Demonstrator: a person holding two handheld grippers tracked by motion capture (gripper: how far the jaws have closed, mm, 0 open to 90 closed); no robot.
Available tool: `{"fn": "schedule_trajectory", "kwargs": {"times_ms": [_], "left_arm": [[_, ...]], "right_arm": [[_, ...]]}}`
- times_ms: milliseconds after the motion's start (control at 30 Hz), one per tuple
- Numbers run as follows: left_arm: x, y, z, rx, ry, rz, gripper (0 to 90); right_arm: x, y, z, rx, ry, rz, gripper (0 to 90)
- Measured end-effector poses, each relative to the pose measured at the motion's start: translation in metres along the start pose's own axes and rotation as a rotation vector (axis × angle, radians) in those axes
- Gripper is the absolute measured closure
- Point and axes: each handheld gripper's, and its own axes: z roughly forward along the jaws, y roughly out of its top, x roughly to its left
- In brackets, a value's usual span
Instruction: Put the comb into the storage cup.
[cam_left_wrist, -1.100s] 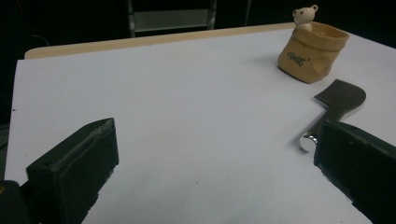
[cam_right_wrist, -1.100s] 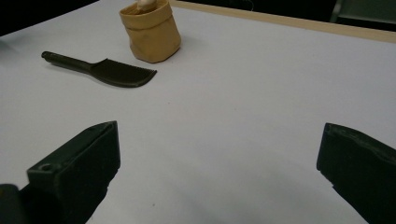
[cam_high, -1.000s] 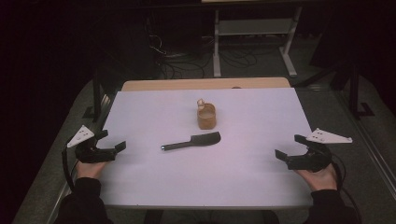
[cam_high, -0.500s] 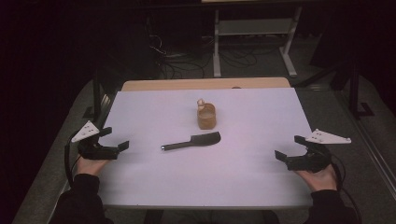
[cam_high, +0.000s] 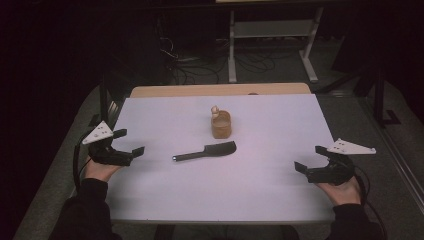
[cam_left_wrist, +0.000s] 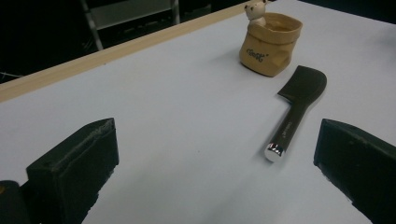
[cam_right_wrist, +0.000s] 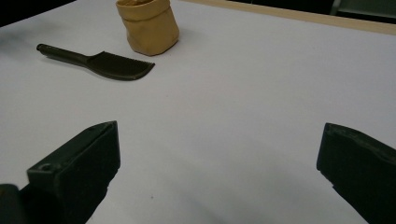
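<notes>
White tabletop (cam_high: 165, 195) lies under both of your grippers, with a tan wooden strip along its far edge. Your left gripper (cam_high: 126, 142) sits at the left edge of the table, its jaws spread wide and holding nothing. Your right gripper (cam_high: 311, 159) sits near the right edge, also spread wide and empty.

Between them, nearer the middle of the table, lies a black toy cleaver (cam_high: 206, 151), flat on the surface, its silver-capped handle end pointing toward your left gripper and its blade toward the right. It is well apart from both grippers, though closer to the left one. Just beyond the blade stands a tan sack-shaped pot (cam_high: 221, 125) with a small bear figure (cam_left_wrist: 256, 11) at its rim; pot and cleaver are near each other but not touching.
</notes>
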Motion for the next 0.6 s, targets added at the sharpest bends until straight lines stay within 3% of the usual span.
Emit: {"fn": "schedule_trajectory", "kwargs": {"times_ms": [600], "left_arm": [[-0.006, 0.025, 0.011, 0.040, -0.061, 0.058, 0.0]], "right_arm": [[0.001, -0.001, 0.001, 0.005, 0.002, -0.003, 0.0]]}}
